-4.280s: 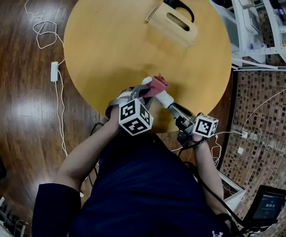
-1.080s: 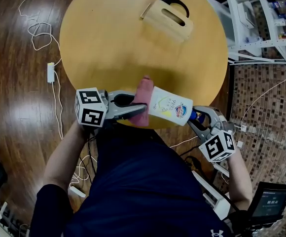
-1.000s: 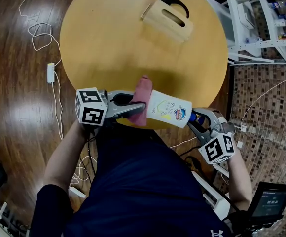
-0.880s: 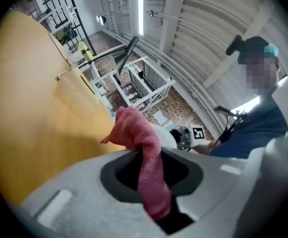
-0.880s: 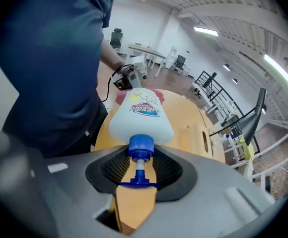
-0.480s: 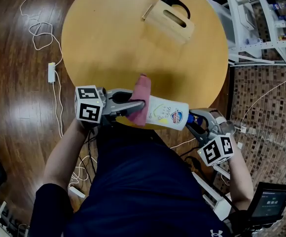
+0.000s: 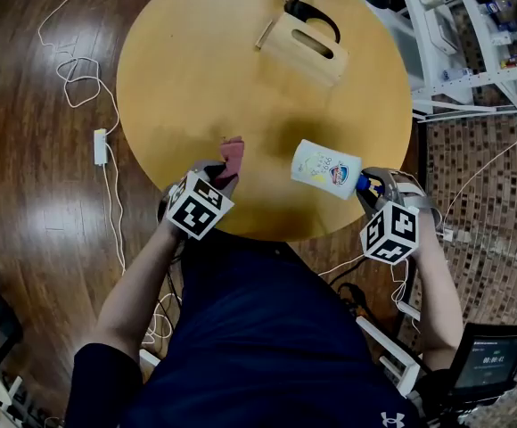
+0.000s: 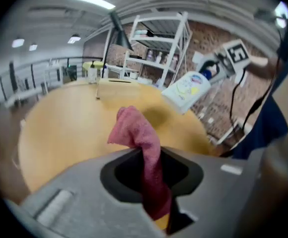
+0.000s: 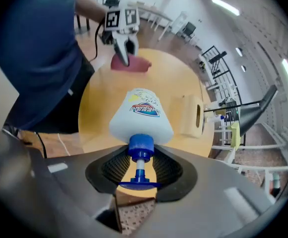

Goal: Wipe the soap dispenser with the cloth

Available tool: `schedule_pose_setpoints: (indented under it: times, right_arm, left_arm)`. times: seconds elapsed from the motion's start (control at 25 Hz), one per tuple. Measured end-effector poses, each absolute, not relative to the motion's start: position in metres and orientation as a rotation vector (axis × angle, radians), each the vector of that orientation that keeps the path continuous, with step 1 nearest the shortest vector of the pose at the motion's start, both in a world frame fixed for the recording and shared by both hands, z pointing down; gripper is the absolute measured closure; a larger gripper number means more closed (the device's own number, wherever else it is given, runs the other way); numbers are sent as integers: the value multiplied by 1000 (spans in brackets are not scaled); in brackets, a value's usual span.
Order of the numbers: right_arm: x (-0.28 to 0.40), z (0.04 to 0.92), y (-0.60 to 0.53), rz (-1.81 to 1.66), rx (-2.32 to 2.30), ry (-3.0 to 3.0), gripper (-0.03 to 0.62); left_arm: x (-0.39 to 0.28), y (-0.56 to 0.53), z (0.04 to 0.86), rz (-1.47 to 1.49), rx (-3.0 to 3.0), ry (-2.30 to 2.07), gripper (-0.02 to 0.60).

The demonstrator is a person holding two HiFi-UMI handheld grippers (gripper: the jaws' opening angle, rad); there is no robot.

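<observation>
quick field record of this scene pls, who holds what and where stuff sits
left claw: shut on cloth
right claw: shut on soap dispenser, at its blue pump neck
cloth: pink, bunched, sticking out past the jaws
soap dispenser: white, tilted, held over the near part of the table
contact: cloth and soap dispenser apart
table: round, wooden, with a wooden box on its far side

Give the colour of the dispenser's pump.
The pump is blue; the right gripper view shows it best.
</observation>
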State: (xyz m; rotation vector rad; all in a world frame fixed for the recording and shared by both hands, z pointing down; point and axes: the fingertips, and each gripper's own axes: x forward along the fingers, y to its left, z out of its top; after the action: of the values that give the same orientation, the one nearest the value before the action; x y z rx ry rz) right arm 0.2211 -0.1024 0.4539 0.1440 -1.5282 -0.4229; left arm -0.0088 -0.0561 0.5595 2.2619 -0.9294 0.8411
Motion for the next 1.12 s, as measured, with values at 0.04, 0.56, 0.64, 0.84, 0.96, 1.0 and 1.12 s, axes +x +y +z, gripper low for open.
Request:
schedule_pose_setpoints:
  times: [0.04, 0.56, 0.64, 0.84, 0.96, 1.0, 1.12]
  right_arm:
    - [229, 461, -106, -429, 108, -1436, 448]
    - [239, 514, -133, -469, -141, -824, 447]
    - [241, 518, -137, -476, -146, -807, 445]
    - [236, 516, -142, -454, -99, -907, 411]
    - [228, 505, -135, -430, -45, -1008, 382]
    - [226, 500, -133, -421, -22, -1038, 370]
    - [221, 484, -130, -400, 60, -1130, 358]
  left_arm:
    - [-13, -61, 564, 998, 2295, -959, 497]
    - [-43, -81, 641, 2181, 2237, -773, 476]
    - [-43, -81, 645, 2140, 2236, -788, 455]
    - [-44, -90, 639, 2011, 2252, -873, 378]
    - [-44, -88, 628, 1913, 2263, -914, 372]
    - [-45, -86, 624, 1881, 2265, -920, 371]
    - [-49, -81, 613, 1797, 2271, -947, 360]
